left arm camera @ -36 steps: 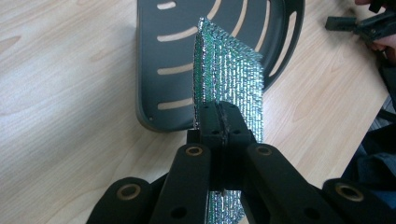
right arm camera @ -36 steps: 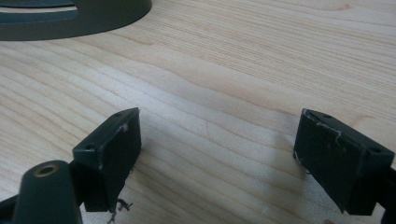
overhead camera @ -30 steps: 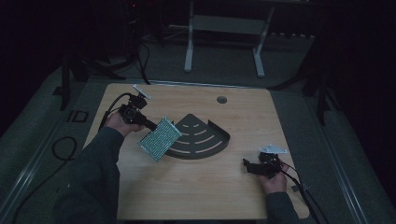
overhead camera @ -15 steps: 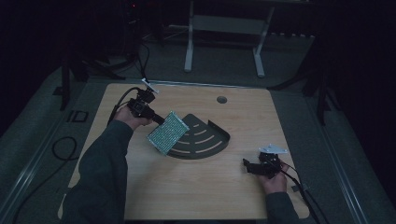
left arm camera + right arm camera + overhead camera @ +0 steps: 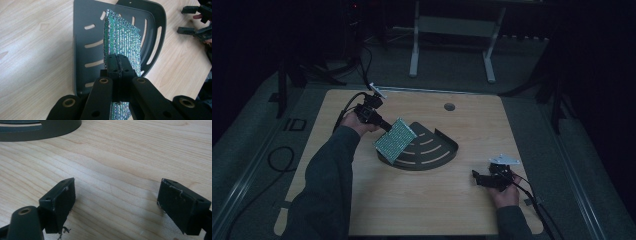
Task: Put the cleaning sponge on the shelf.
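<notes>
A shiny green-and-silver sponge pad hangs tilted over the left part of a dark grey quarter-round slotted tray. My left gripper is shut on the pad's near edge, with the hand at the table's upper left. My right gripper rests low over bare wood at the table's right front, open with nothing between its jaws. The tray's curved rim lies ahead of it to the left.
The wooden table has a round cable hole near its far edge. Cables trail from both grippers off the table sides. A metal stand sits on the floor beyond the table. The right gripper's open jaws lie beyond the tray.
My left gripper has lifted the sponge pad and carried it right and away, over the tray's left part. The right gripper has stayed still.
</notes>
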### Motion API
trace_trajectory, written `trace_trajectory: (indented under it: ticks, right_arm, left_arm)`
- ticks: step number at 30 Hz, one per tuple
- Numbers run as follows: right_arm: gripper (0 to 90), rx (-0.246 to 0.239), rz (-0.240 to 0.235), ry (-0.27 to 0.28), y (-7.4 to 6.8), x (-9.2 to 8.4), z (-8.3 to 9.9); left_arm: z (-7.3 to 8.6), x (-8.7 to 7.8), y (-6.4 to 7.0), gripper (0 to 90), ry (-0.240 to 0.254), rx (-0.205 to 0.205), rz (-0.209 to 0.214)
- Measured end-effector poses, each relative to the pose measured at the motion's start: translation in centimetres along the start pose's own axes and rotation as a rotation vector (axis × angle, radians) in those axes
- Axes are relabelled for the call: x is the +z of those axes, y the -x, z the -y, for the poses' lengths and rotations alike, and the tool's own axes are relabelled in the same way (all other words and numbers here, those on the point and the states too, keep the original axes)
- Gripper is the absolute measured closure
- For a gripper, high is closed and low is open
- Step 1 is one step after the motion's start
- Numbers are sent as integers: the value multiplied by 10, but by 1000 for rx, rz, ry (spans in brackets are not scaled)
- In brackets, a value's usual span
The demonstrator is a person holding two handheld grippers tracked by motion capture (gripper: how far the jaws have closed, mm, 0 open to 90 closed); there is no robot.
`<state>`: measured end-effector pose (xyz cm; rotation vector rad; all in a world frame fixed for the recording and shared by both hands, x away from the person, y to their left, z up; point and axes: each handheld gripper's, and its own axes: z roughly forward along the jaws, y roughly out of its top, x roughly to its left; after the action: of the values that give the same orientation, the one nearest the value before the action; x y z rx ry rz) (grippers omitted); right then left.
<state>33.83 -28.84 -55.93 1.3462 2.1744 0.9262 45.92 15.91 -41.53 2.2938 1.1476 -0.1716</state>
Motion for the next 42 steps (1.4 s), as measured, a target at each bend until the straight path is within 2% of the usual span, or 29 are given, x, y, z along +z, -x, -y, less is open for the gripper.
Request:
trace_trajectory:
  ticks: [15,22,31,42]
  right_arm:
    - [143,-1,-1,0,0,0,0]
    - [143,-2,-1,0,0,0,0]
    - [143,-3,-2,1,0,0,0]
    - [143,-3,-3,1,0,0,0]
  left_arm:
    - [-8,16,-11,900,8,-34,6]
    - [-9,26,-14,900,-15,-41,-2]
    - [-11,34,-19,900,-23,-49,-23]
    - [-15,46,-20,900,-28,-59,-25]
